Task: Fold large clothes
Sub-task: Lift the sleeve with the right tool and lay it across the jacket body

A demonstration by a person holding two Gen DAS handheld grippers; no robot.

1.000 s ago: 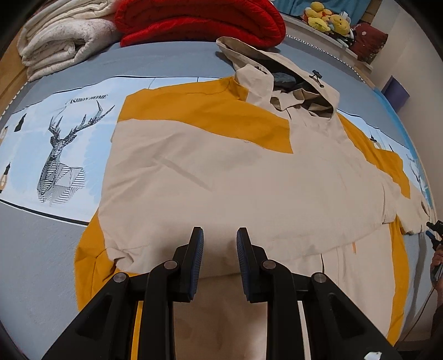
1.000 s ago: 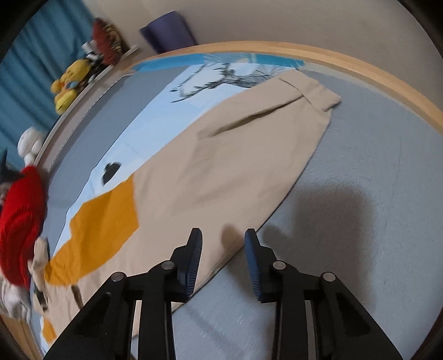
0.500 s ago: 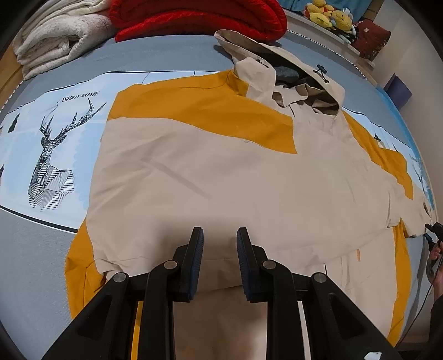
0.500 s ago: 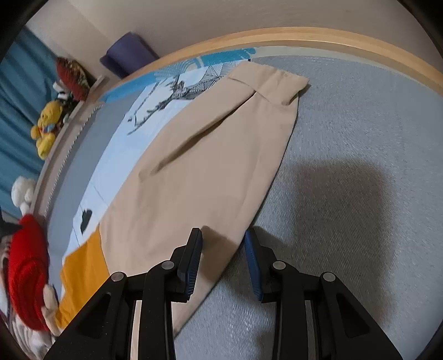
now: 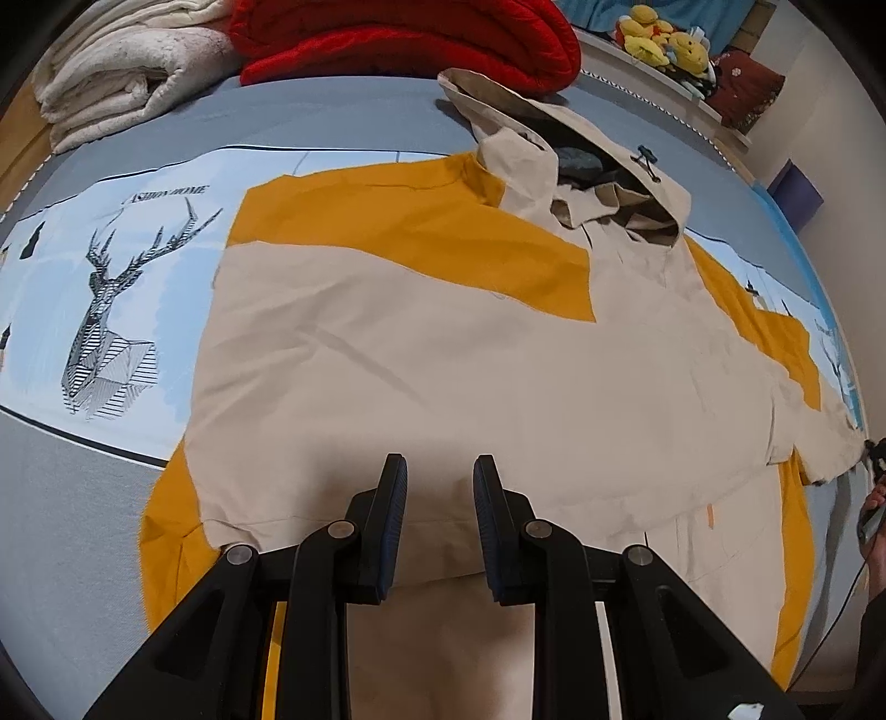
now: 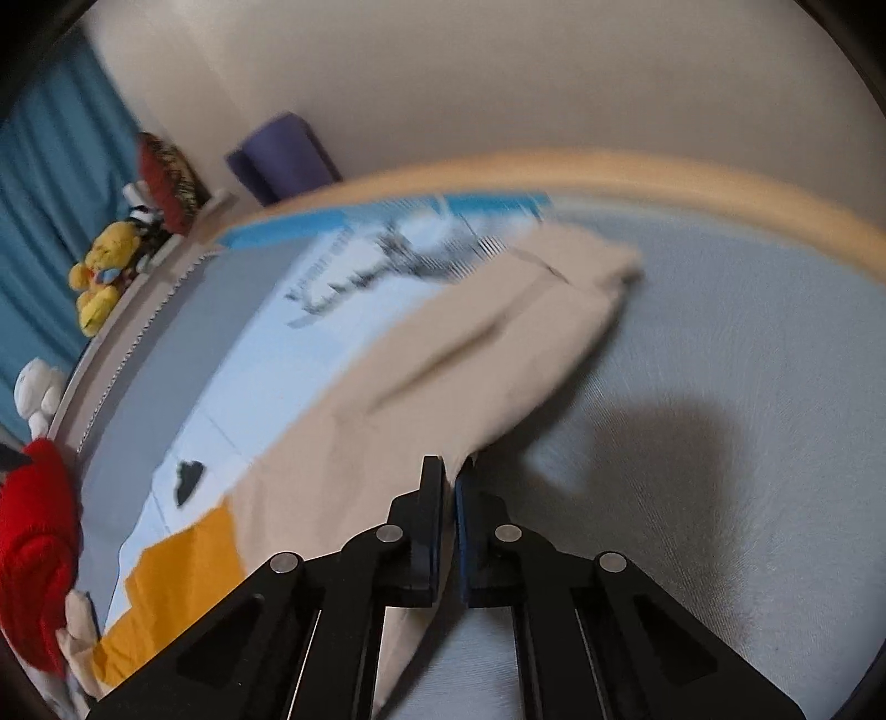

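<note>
A large beige and mustard hooded jacket (image 5: 443, 354) lies spread on the bed, hood (image 5: 587, 149) at the far side, one sleeve folded across its body. My left gripper (image 5: 437, 476) is open and empty, hovering over the jacket's near beige part. In the right wrist view the other sleeve (image 6: 470, 365) stretches toward the bed's wooden edge. My right gripper (image 6: 449, 471) is shut on this sleeve's near edge, lifting the fabric; that view is blurred by motion. The right gripper also shows at the far right of the left wrist view (image 5: 869, 459).
The bed (image 5: 72, 498) has a grey cover with a blue deer-print band (image 5: 105, 310). A red blanket (image 5: 404, 39) and a folded cream blanket (image 5: 122, 61) lie at the far side. Plush toys (image 5: 659, 39) sit on a ledge. A wooden bed rim (image 6: 664, 183) runs behind the sleeve.
My right gripper closed on the sleeve's edge and lifted it. My left gripper stayed open and drifted slightly over the jacket.
</note>
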